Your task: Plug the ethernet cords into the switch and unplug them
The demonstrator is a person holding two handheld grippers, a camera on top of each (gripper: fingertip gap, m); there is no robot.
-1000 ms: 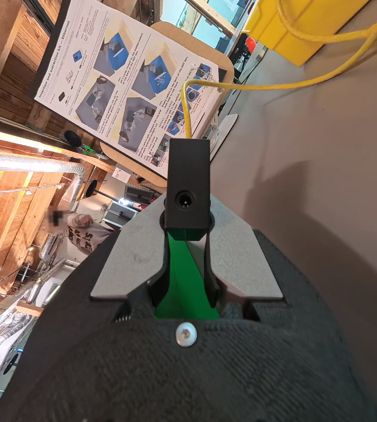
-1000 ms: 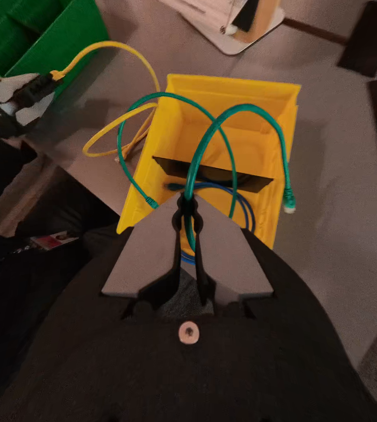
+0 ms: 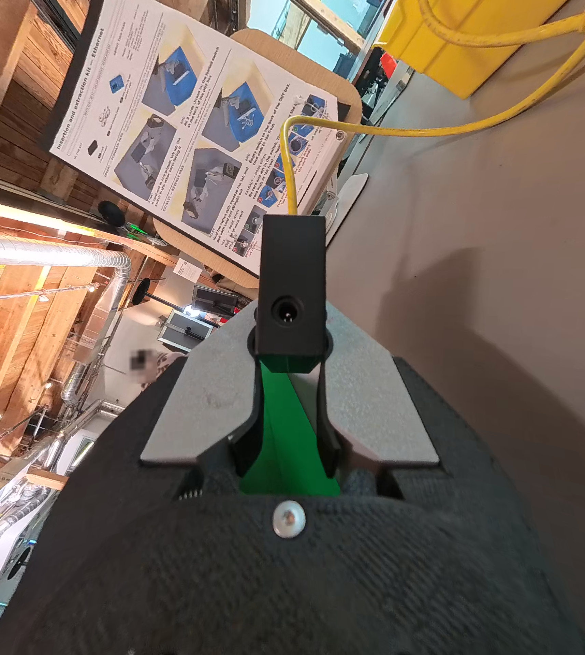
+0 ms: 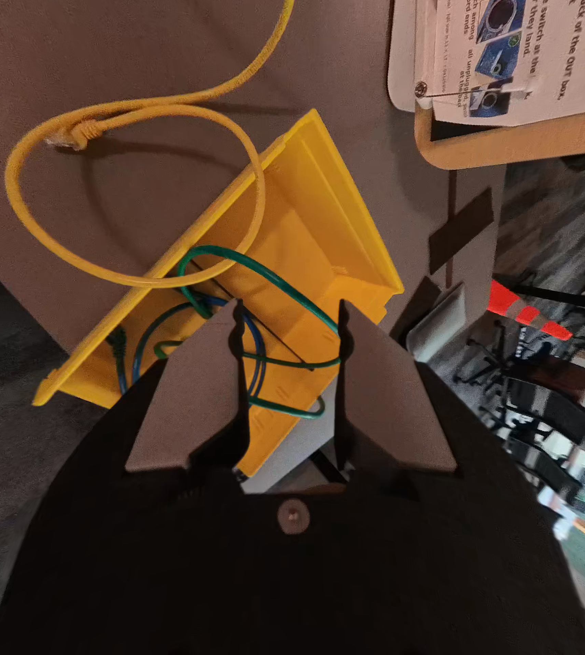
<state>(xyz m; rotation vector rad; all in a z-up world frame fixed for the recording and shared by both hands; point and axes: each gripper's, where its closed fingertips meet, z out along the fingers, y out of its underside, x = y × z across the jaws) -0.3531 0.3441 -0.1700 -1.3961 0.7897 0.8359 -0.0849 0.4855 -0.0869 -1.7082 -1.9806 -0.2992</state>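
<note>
Grey table (image 4: 142, 53) carries the yellow bin (image 4: 319, 227), with green cord (image 4: 276, 280) and blue cord (image 4: 259, 340) lying loose inside. Yellow cord (image 3: 408, 132) runs from the table by the bin to the switch's far end. Left gripper (image 3: 291, 340) is clamped on the black switch (image 3: 292, 280), held off the table. Right gripper (image 4: 289, 312) is spread wide above the bin, holding nothing.

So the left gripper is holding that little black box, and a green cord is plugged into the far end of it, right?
Not quite: the cord plugged into the black box is yellow, not green, as the left wrist view shows. The left gripper does hold the box.
</note>
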